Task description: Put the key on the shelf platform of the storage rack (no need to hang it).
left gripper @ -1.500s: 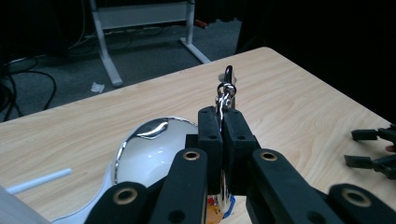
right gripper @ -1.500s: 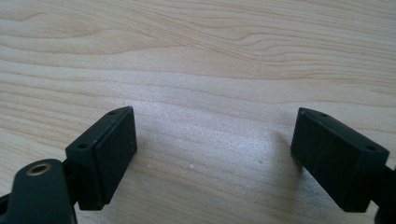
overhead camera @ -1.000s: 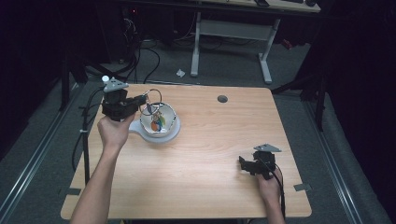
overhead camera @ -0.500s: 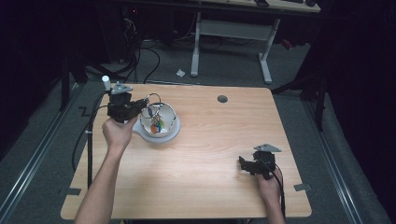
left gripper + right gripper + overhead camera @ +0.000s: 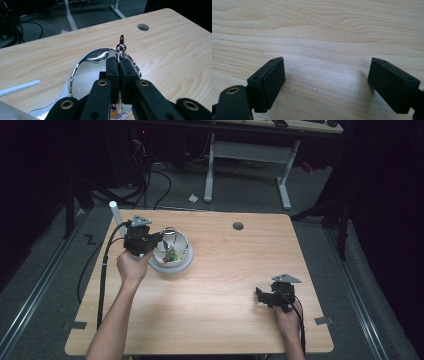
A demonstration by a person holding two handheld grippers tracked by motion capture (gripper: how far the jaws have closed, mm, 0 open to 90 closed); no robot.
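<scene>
A shiny metal bowl (image 5: 176,262) stands on a white base at the table's left, with small colourful bits inside. In the left gripper view the bowl's rim (image 5: 75,72) lies just under my jaws. My left gripper (image 5: 151,242) (image 5: 118,63) is shut on the thin metal handle of a wire utensil (image 5: 121,48), which ends in a dark loop. The utensil's wire (image 5: 169,236) arches over the bowl. My right gripper (image 5: 262,296) (image 5: 327,72) is open near the table's right front, low over bare wood, with nothing between its pads.
A white tube (image 5: 116,216) (image 5: 19,87) sticks out at the table's left edge behind the left hand. A round cable hole (image 5: 238,226) (image 5: 143,27) sits at the back centre. Desk legs and cables lie on the floor beyond the table.
My left gripper has shifted a little to the right and nearer, over the bowl's left rim, still holding the utensil. The right gripper has not moved.
</scene>
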